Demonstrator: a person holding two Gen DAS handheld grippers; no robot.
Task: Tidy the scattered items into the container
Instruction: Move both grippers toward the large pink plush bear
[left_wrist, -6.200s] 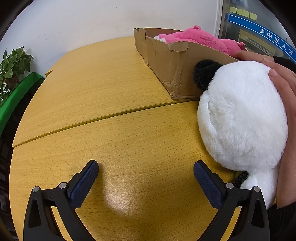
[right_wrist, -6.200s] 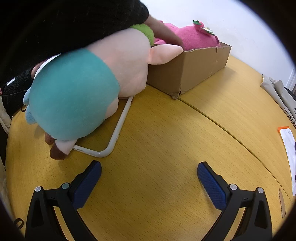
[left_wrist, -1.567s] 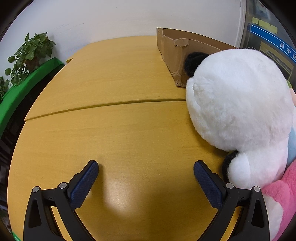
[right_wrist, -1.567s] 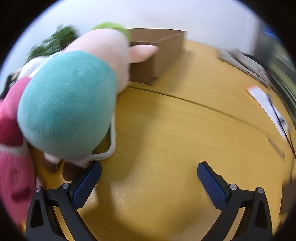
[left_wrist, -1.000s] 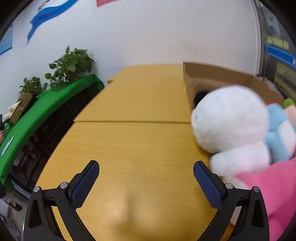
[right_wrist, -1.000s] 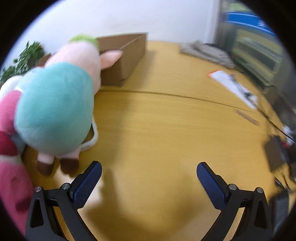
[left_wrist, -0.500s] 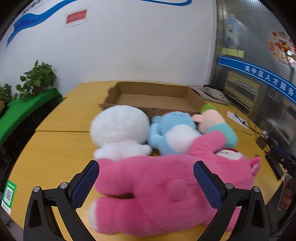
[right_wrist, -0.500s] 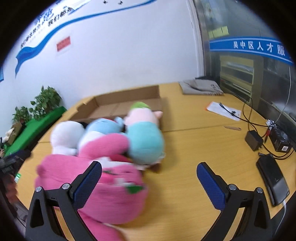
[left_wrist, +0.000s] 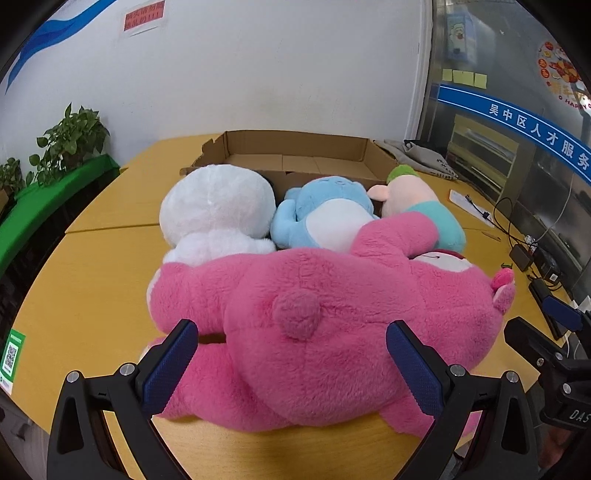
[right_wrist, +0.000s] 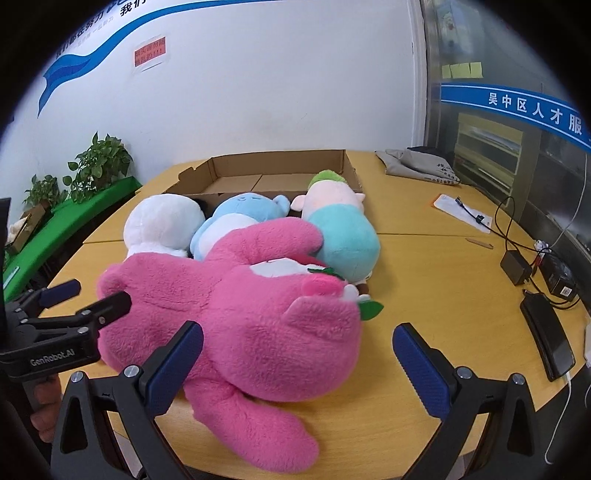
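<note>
The table (left_wrist: 92, 258) stretches ahead of both pairs of fingers, and the box (left_wrist: 295, 155) stands at its far side, beyond the toys; its floor shows bare, so by my reading nothing is tidied yet and all four toys are left to move.

The pink bear (left_wrist: 314, 325) is the biggest and nearest. It lies on its front right ahead of the left gripper (left_wrist: 295, 363), its rump showing between the two pads, though I cannot tell if they touch the fur. In the right wrist view its head lies ahead of the left pad of the right gripper (right_wrist: 297, 363). Beyond it, pressed together in a row against the box's near wall, sit the white panda (left_wrist: 216, 210) toward the left, the blue toy (left_wrist: 325, 218) in the middle, and the pig (right_wrist: 343, 225) in teal toward the right.

Both grippers have their fingers spread wide and hold nothing. Each shows in the other's view: the left one at the bear's rear end, the right one off by its head.

Six seconds back the bear was in the box, a person's hand rested on the panda, and the grippers looked low across bare wood. Now the box is emptied, the hand gone, and both grippers are raised, looking over the whole heap.
</note>
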